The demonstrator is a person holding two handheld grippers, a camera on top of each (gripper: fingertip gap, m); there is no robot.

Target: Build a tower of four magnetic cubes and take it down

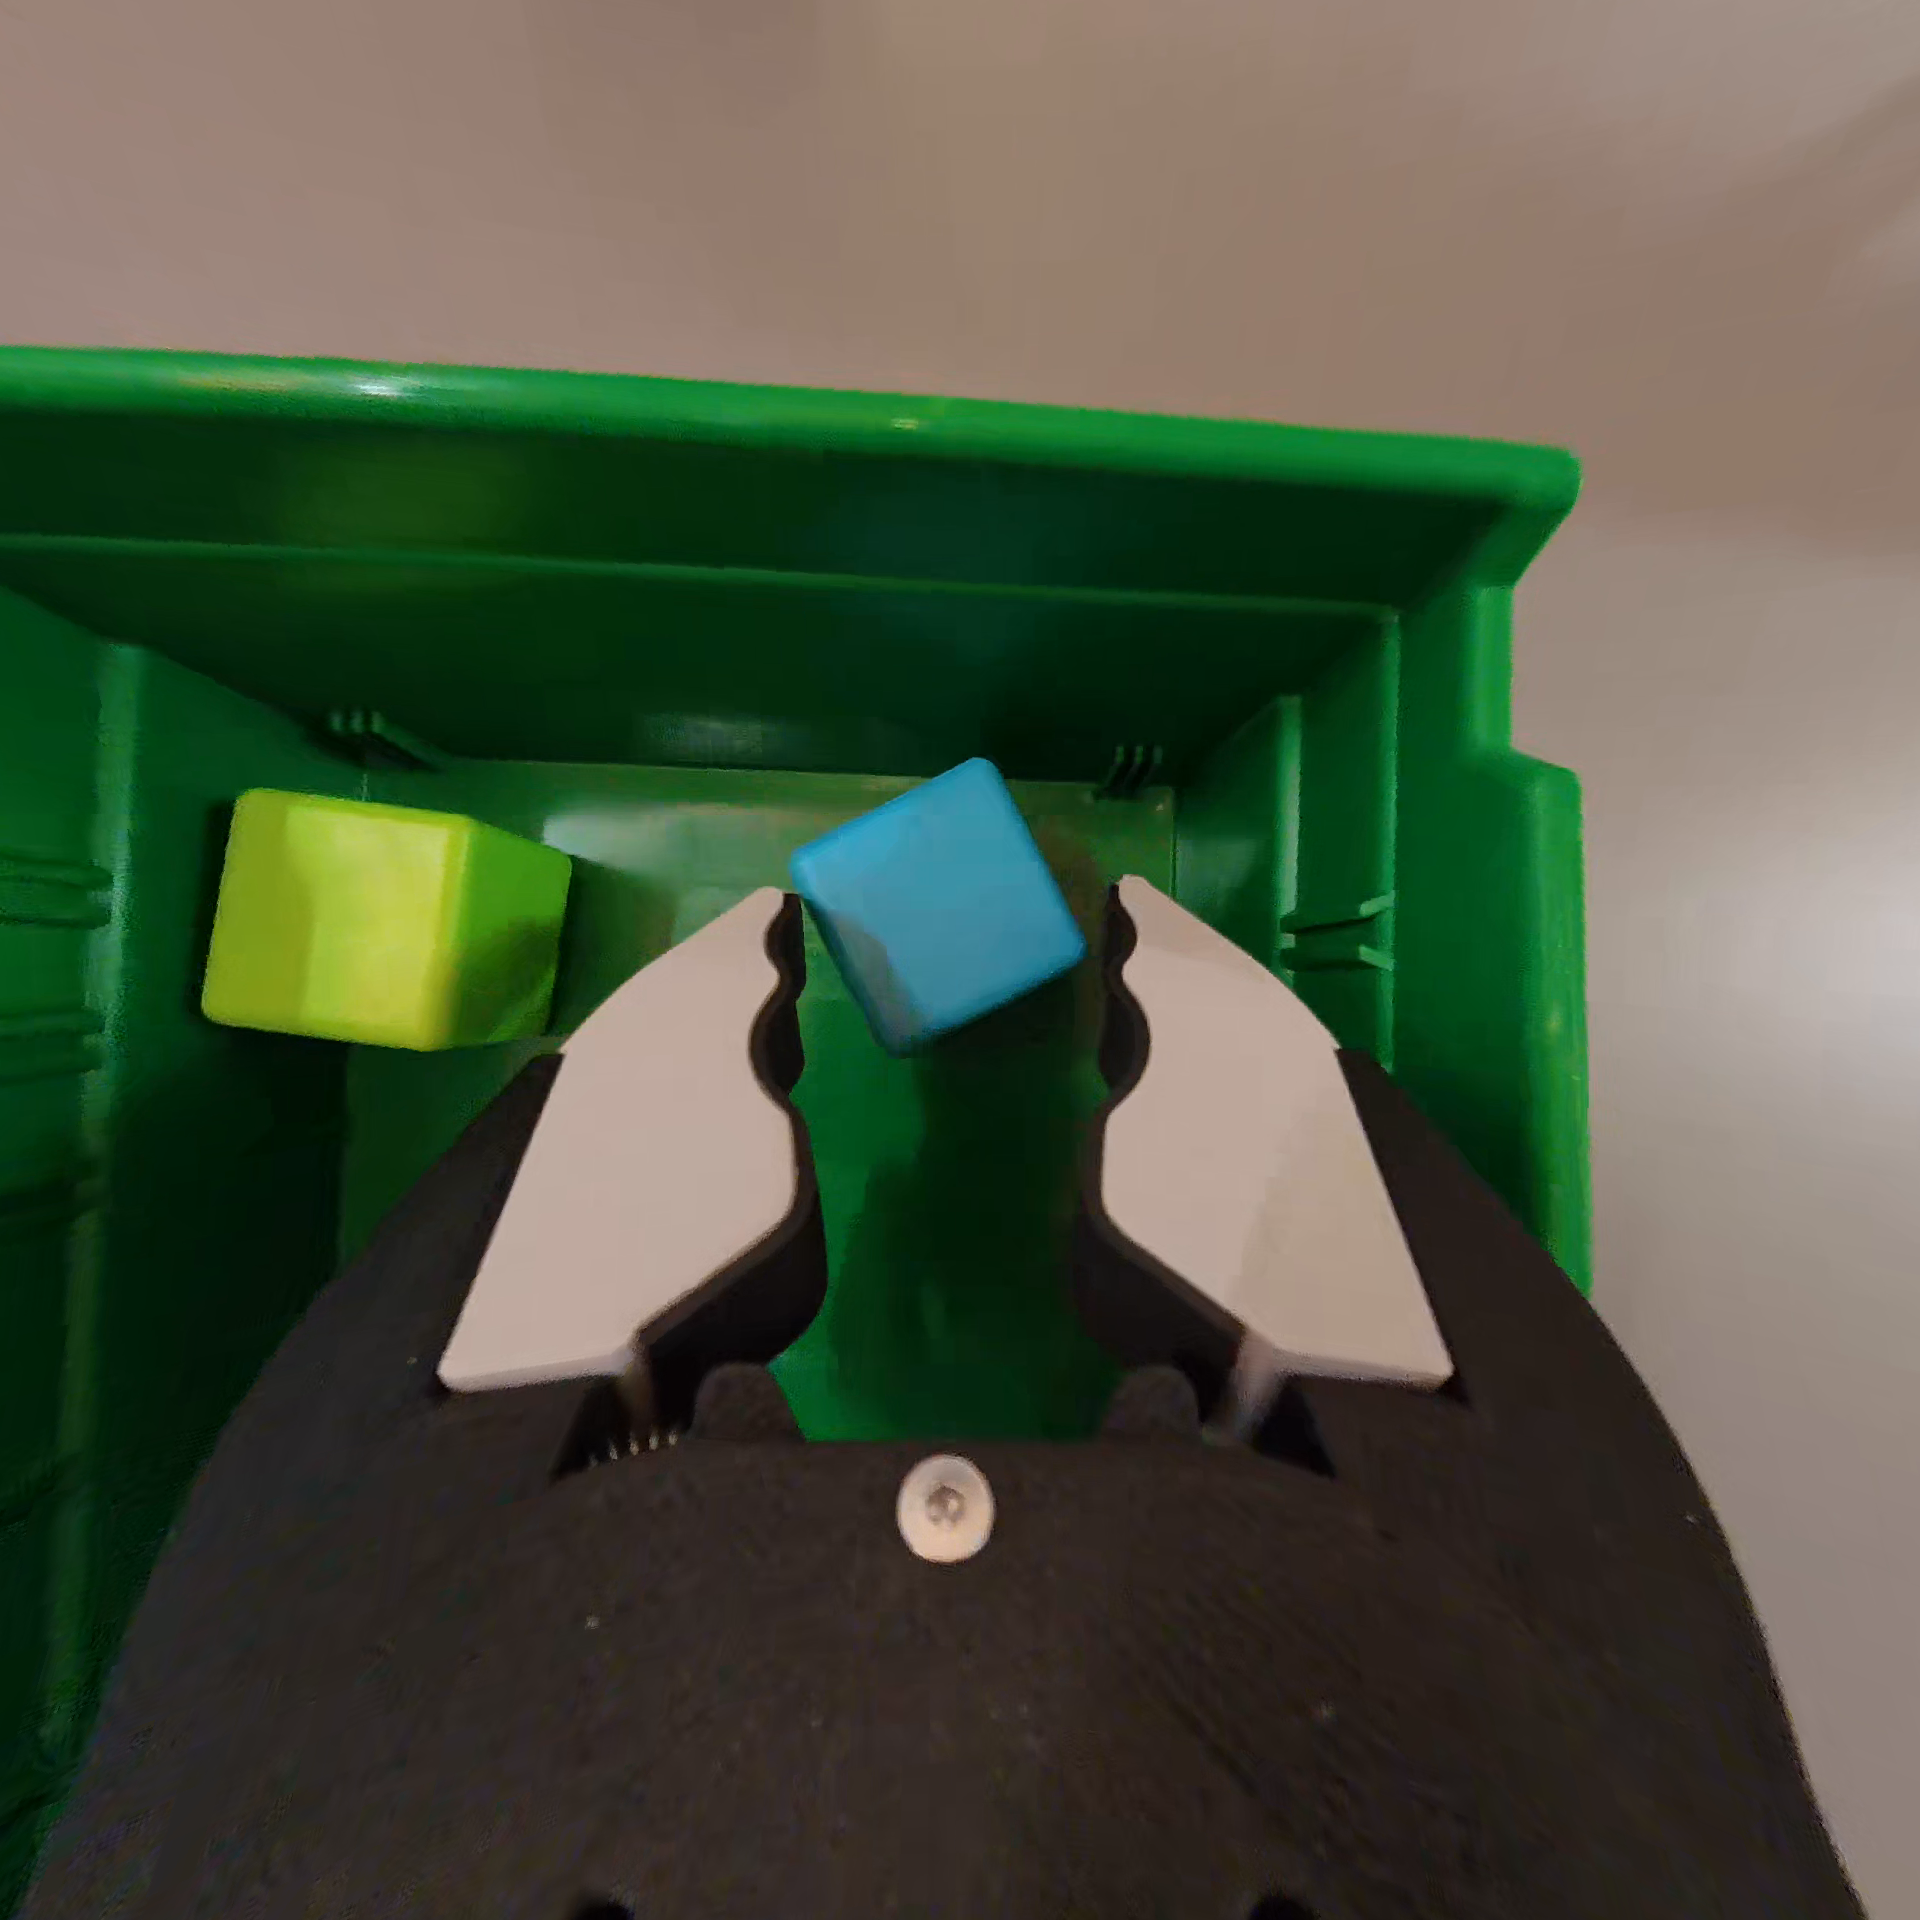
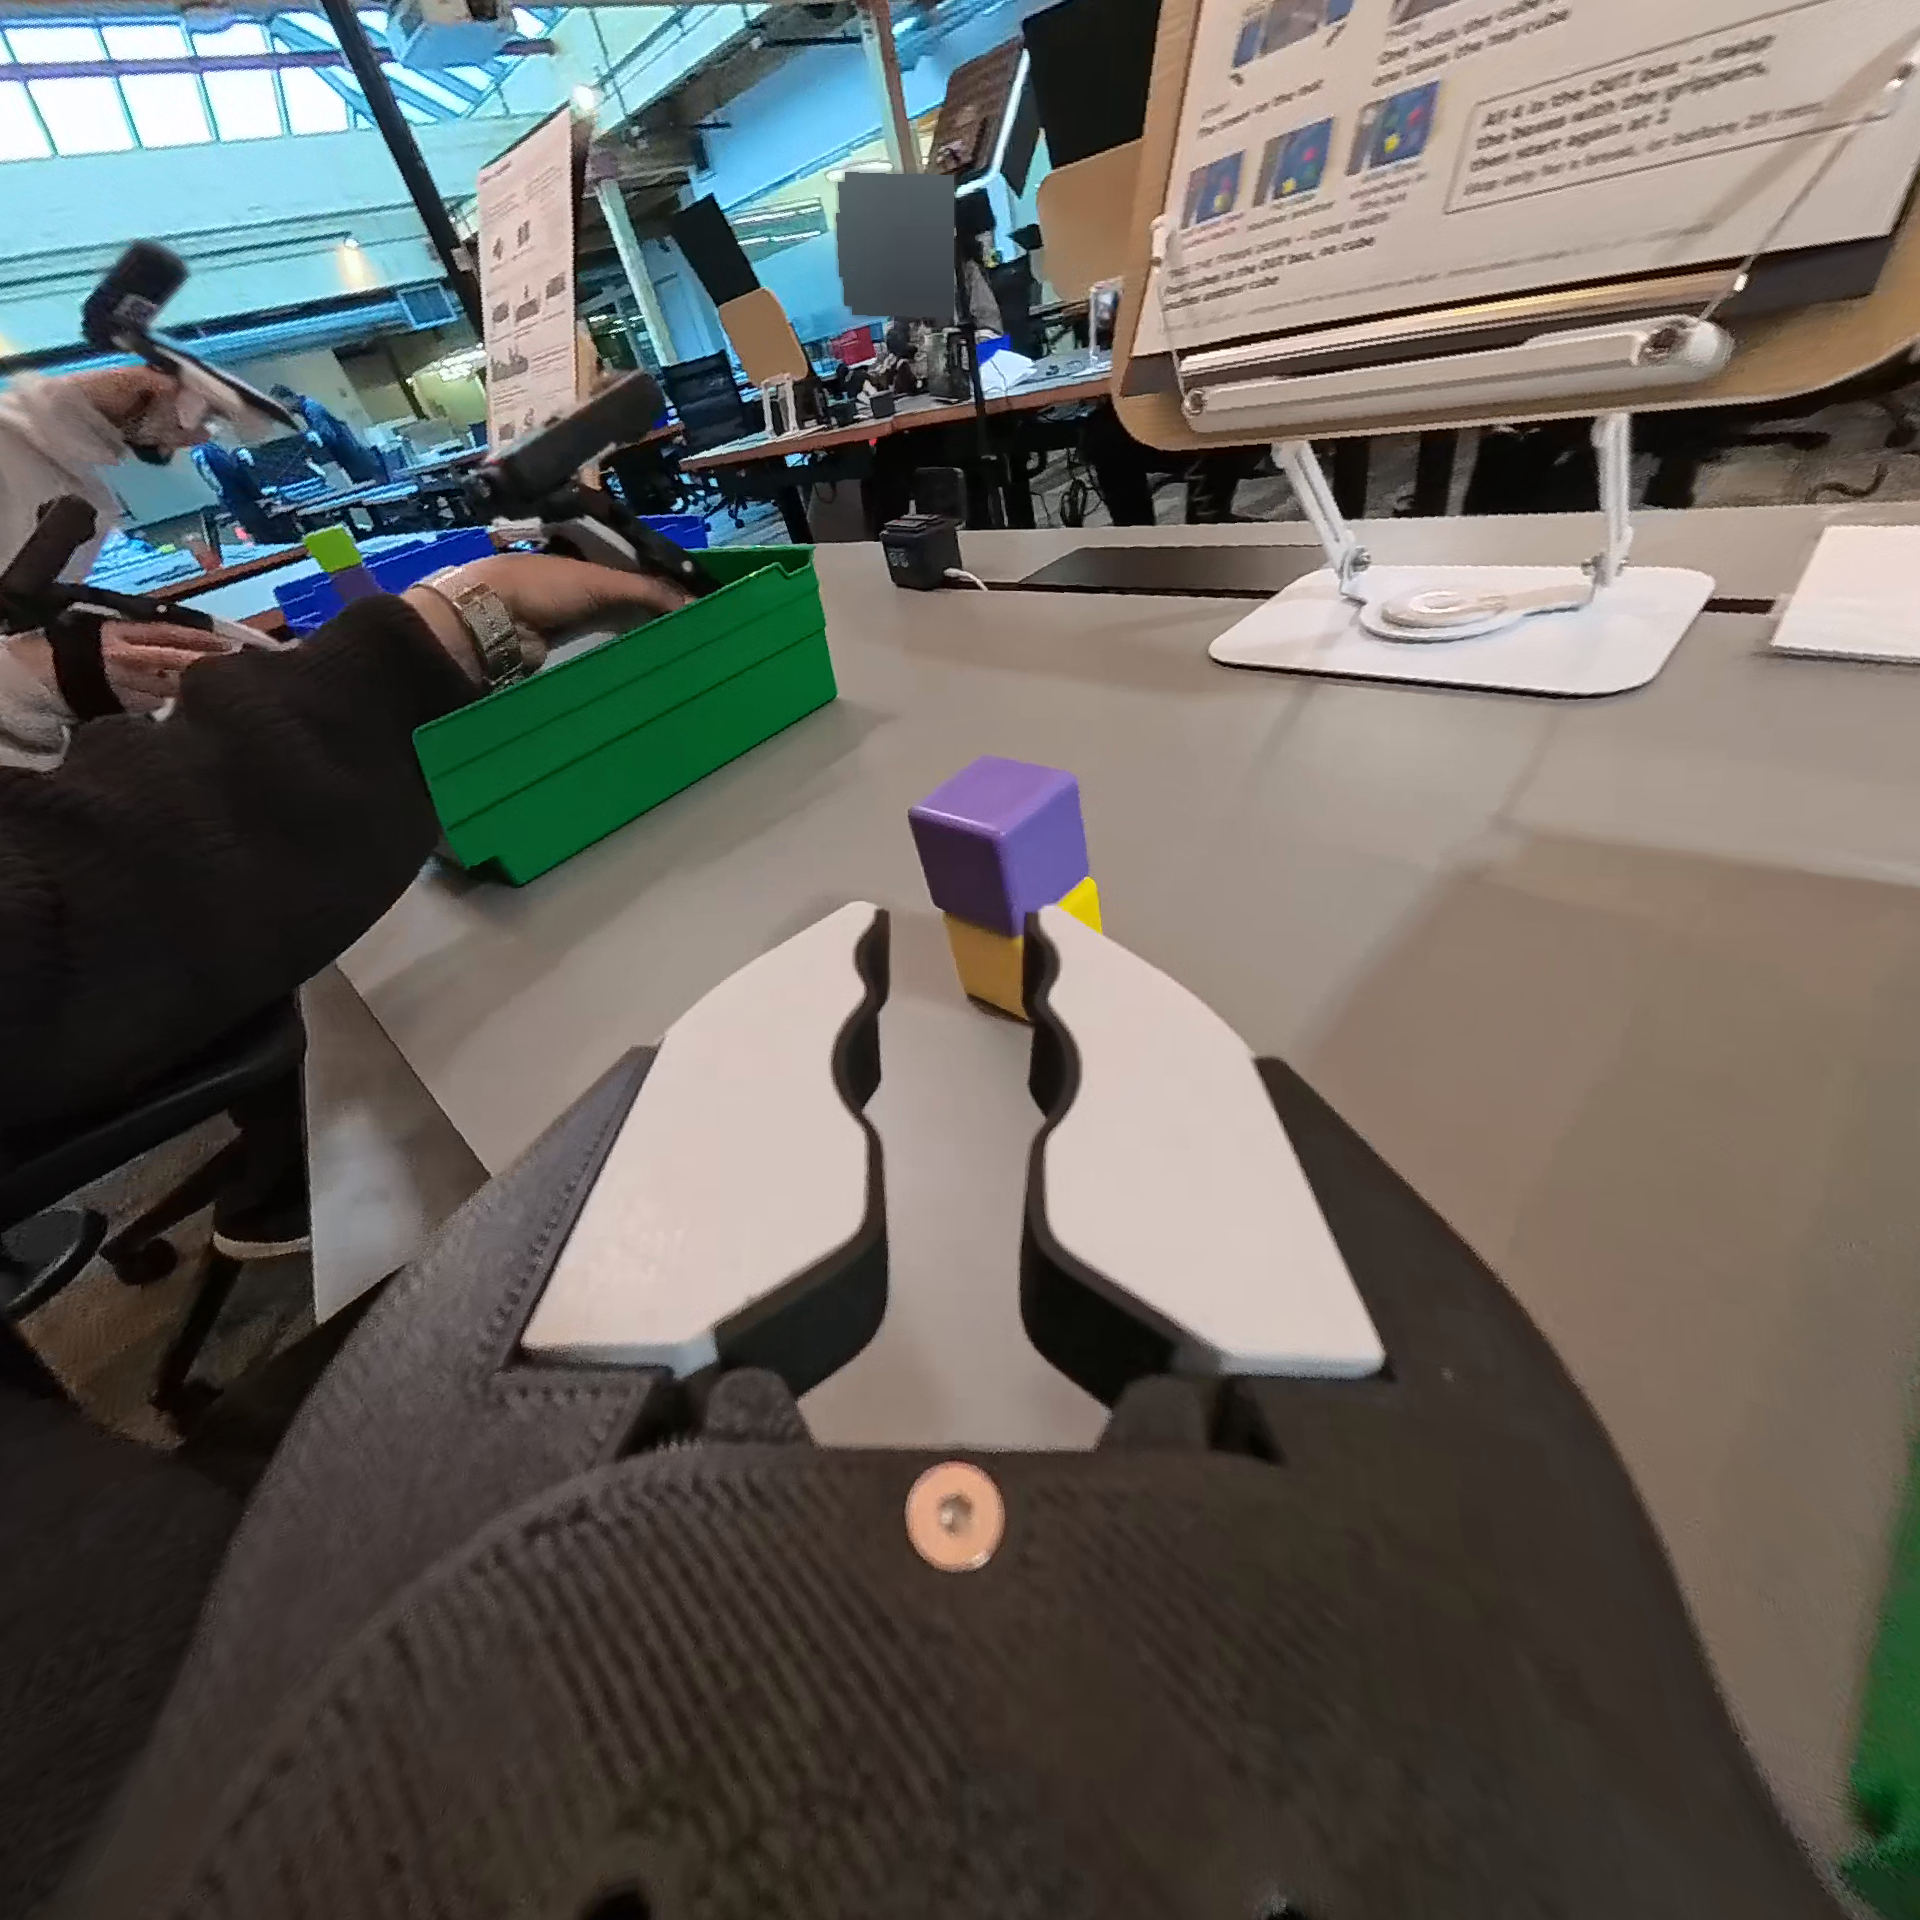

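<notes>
Left wrist view: left gripper (image 1: pixel 951 904) spread around tilted blue cube (image 1: pixel 935 904); square up before closing. Right gripper (image 2: pixel 961 935) parted, empty.

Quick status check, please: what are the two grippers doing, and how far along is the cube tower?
Left gripper open in green bin, around tilted blue cube; lime cube beside. Right gripper open, empty. Tower: purple cube on yellow cube. Nothing blocking.

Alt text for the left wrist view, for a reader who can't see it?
The open left gripper reaches into a green bin, its fingers on either side of a tilted blue cube without clearly clamping it. A lime green cube sits to the left on the bin floor, apart from the gripper.
</notes>
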